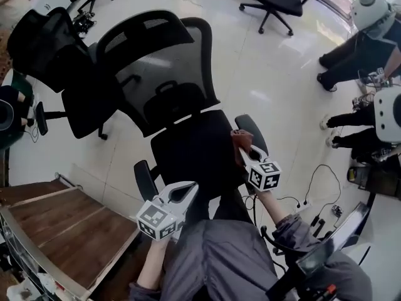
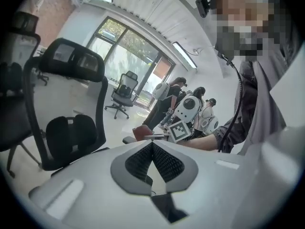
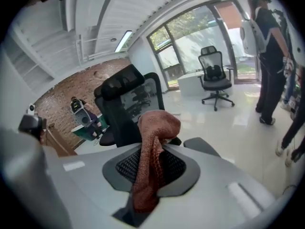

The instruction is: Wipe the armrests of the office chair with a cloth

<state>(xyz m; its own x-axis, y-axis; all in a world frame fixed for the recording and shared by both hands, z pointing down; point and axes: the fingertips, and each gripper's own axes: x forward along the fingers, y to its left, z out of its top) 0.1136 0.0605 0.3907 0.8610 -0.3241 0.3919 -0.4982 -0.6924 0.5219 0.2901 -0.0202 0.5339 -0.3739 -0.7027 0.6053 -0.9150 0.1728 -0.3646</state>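
The right tool [image 1: 247,154] has its 2 jaws closed on a reddish cloth [image 3: 155,128]. A bunched end sticks out past the tips and the rest trails back between the pads, which leaves a soft wad in front to rub with. In the head view that cloth [image 1: 240,139] sits at the inner edge of the office chair's right armrest [image 1: 252,129], touching it or just above it; I cannot tell which. The tool comes in from the near end of the pad, likely so that 1 stroke can run along its length.

The left tool [image 2: 152,147] is shut with nothing between its jaws. It hangs in front of the seat [image 1: 194,149], near the left armrest [image 1: 145,179] but apart from it. It is probably parked there to stay out of the way, or to steady the chair if it swivels. With only 1 cloth, the left armrest probably waits its turn.
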